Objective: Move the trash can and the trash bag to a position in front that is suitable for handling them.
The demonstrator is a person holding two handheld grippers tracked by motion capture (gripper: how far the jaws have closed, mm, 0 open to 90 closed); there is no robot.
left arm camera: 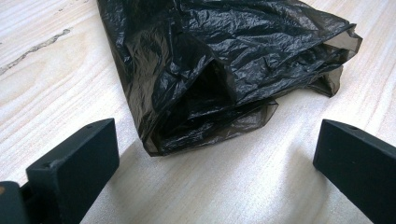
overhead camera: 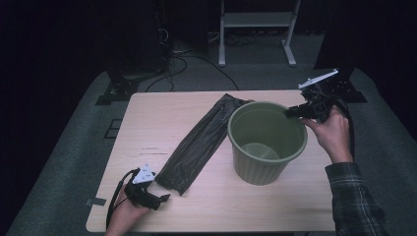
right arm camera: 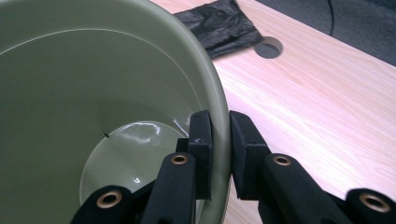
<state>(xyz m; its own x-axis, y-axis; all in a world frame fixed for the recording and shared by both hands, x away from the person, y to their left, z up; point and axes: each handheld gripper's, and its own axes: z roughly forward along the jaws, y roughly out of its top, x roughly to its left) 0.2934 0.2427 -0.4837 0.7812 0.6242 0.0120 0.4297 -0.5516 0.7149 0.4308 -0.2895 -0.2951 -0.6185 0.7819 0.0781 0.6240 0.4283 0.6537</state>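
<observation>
A round olive-green plastic bin (overhead camera: 255, 169) stands upright on the right half of the wooden table (overhead camera: 147, 118). My right gripper (overhead camera: 293, 112) is at its far right rim. In the right gripper view the gripper (right arm camera: 219, 140) is shut on that rim, one pad inside the bin (right arm camera: 93, 70) and one outside. A crumpled black plastic bag (overhead camera: 201, 142) lies flat in a long diagonal strip left of the bin. My left gripper (overhead camera: 162, 200) rests on the table by the bag's near end. It (left arm camera: 217, 149) stands open, its jaws wide apart just short of the bag (left arm camera: 224, 60).
The bag's far end (right arm camera: 219, 25) lies beside a round cable hole (right arm camera: 269, 46) in the tabletop. A white frame stand (overhead camera: 255, 29) and dark equipment with cables (overhead camera: 172, 59) sit on the grey floor behind the table.
</observation>
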